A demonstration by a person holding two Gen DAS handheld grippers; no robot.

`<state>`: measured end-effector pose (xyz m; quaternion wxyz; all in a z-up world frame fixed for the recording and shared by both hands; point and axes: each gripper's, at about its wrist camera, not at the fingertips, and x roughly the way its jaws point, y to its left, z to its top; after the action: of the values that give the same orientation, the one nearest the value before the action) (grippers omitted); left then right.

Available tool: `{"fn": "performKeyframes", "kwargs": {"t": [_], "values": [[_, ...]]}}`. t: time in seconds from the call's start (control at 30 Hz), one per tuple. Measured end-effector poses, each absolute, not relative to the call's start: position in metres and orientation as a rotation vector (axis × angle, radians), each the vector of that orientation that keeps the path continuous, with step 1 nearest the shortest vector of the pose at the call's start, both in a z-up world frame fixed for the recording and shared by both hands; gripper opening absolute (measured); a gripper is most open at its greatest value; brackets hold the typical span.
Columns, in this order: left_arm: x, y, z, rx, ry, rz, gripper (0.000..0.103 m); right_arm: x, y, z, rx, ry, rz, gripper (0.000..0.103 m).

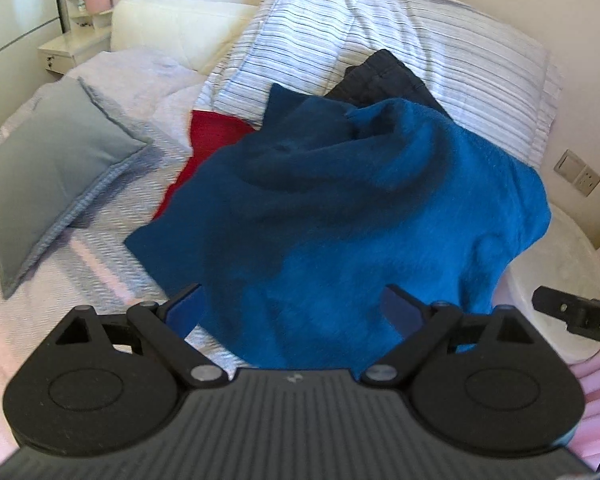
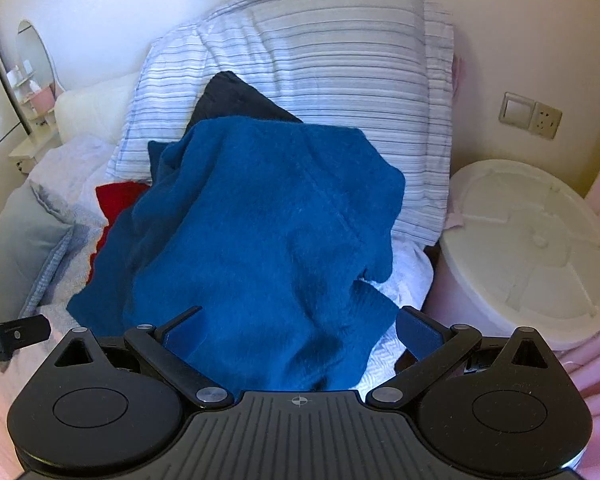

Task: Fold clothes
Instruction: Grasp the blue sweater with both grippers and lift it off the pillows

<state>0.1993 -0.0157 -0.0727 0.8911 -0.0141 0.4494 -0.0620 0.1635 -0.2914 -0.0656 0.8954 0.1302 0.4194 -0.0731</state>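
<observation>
A fuzzy blue garment (image 1: pixel 340 216) (image 2: pixel 260 240) lies crumpled in a heap on the bed. A red garment (image 1: pixel 212 136) (image 2: pixel 116 196) sticks out from under its left side, and a dark grey garment (image 1: pixel 384 80) (image 2: pixel 236 100) lies behind it against the pillow. My left gripper (image 1: pixel 294 304) is open, its blue-padded fingers (image 1: pixel 184 308) spread wide at the heap's near edge. My right gripper (image 2: pixel 300 332) is open too, just short of the near edge of the blue garment. Neither holds any cloth. Each gripper's tip shows at the edge of the other's view.
A large striped pillow (image 1: pixel 400 28) (image 2: pixel 340 68) leans against the wall behind the clothes. A grey cushion (image 1: pixel 56 160) lies on the left of the bed. Beside the bed on the right stands a white round lidded bin (image 2: pixel 528 248), below a wall socket (image 2: pixel 530 116). A nightstand (image 1: pixel 68 48) stands far left.
</observation>
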Motion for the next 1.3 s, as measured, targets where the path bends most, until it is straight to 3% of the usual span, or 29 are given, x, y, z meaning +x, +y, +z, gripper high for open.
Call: {"fn": "performKeyframes", "kwargs": {"t": [0.4,0.7,0.97,1.1,1.17,1.2,1.23,1.3], "values": [[0.247,-0.051,-0.117,-0.038,0.962,-0.229,0.089,0.197,-0.345,-0.096,0.337,0.850,-0.146,0.103],[0.276,-0.092,-0.150,0.066,0.957,-0.319,0.089,0.203,-0.369,-0.155,0.477,0.918,-0.113,0.103],[0.295,-0.111,-0.177,0.096,0.959,-0.359,0.089,0.217,-0.375,-0.195,0.642,0.859,-0.087,0.102],[0.305,-0.113,-0.193,0.074,0.975,-0.370,0.088,0.227,-0.371,-0.211,0.680,0.885,-0.061,0.076],[0.308,-0.113,-0.199,0.065,0.982,-0.387,0.076,0.229,-0.369,-0.216,0.678,0.897,-0.053,0.054],[0.307,-0.111,-0.197,0.067,0.973,-0.391,0.066,0.230,-0.369,-0.216,0.673,0.905,-0.053,0.032],[0.306,-0.109,-0.196,0.069,0.963,-0.395,0.054,0.230,-0.370,-0.216,0.668,0.910,-0.048,0.019],[0.304,-0.106,-0.194,0.072,0.944,-0.402,0.033,0.227,-0.372,-0.209,0.671,0.894,-0.031,0.013]]}}
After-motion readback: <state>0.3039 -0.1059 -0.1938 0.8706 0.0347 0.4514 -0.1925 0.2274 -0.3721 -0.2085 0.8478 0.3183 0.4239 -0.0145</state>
